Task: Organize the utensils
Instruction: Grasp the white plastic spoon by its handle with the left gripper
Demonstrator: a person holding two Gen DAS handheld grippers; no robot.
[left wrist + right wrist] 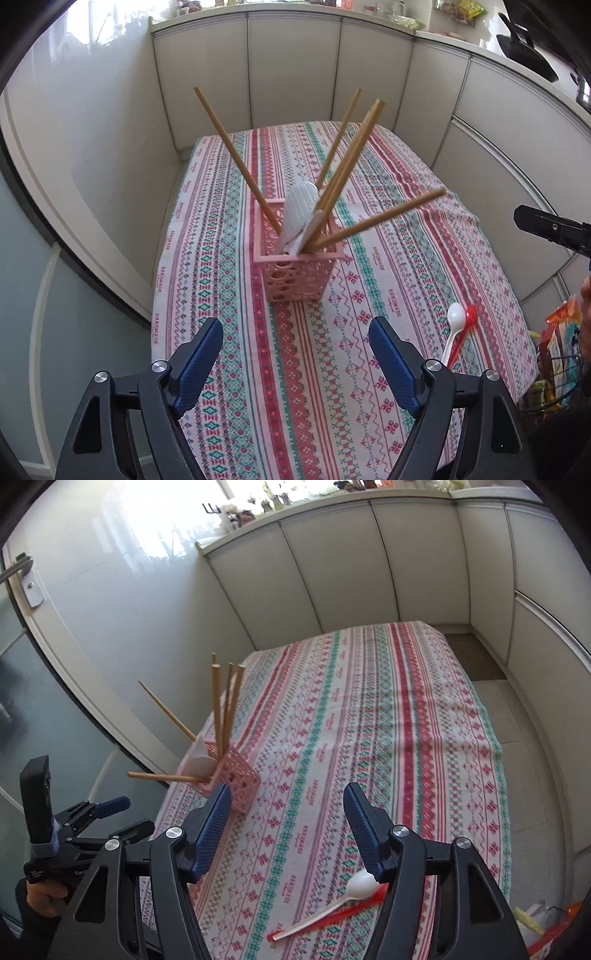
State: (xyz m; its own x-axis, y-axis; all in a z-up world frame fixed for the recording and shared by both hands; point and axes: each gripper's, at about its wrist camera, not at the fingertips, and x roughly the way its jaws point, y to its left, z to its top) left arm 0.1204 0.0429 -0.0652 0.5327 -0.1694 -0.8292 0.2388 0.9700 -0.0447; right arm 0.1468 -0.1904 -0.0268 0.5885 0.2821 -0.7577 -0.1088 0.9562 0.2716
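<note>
The tabletop (424,236), under a striped patterned cloth, carries everything, so both grippers work from its near edge. The pink holder (295,273) stands upright toward the left edge, well short of the far edge; its lattice walls keep the long items on end. Five wooden chopsticks (236,158) fan out of it at slack angles, leaning on the rim since nothing packs them tight, and a white ribbed utensil (301,214) rests among them. A white spoon (325,908) and a red spoon (354,912) lie flat and touching near the right near corner; in my judgement they are the items outstanding. The left gripper (295,354) stands wide open and empty, facing the holder. The right gripper (286,827) is also parted and empty, just above the spoons.
</note>
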